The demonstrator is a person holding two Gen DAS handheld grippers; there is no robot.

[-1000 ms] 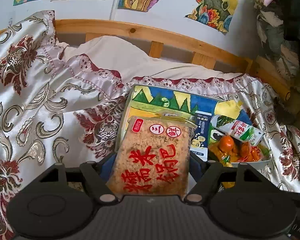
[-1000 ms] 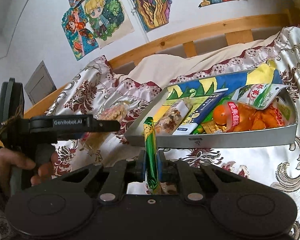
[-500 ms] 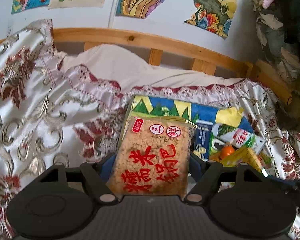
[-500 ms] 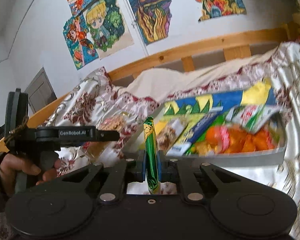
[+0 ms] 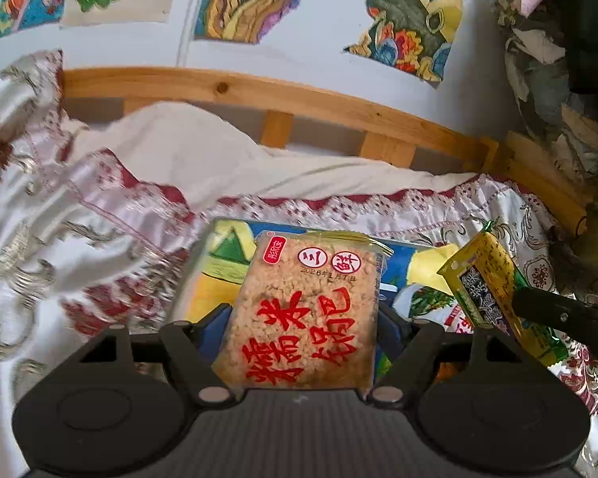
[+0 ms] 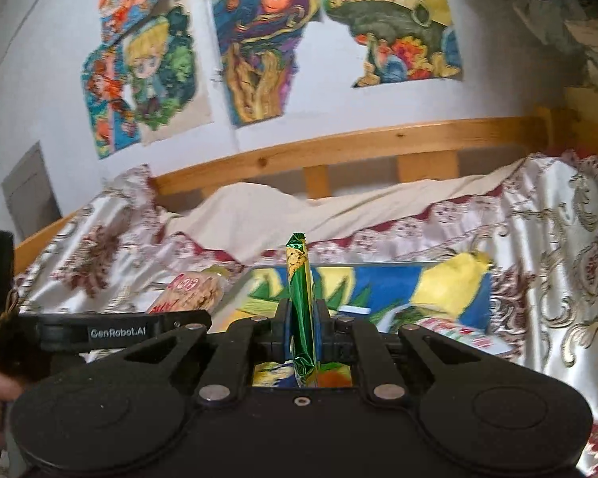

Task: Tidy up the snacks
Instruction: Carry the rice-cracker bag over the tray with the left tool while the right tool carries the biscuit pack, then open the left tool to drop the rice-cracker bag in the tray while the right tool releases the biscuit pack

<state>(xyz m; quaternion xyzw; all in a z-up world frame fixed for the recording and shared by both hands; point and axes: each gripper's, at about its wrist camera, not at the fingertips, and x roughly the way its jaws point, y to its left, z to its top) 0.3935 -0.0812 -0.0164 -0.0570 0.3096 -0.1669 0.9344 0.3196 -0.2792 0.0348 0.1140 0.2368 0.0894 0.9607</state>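
Here, left claw (image 5: pixel 303 318) clamps rice-cracker pack (image 5: pixel 305 314), right claw (image 6: pixel 303 318) green packet (image 6: pixel 301 302), over tray (image 6: pixel 378 275).

Tray crowded right, bare left
Snack packs (image 5: pixel 438 302) fill the tray's (image 6: pixel 378 265) right end — bedspread (image 5: pixel 99 239) left lies open.

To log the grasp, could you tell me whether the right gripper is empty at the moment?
No: the right gripper is closed on a thin green and yellow snack packet standing upright between its fingers.
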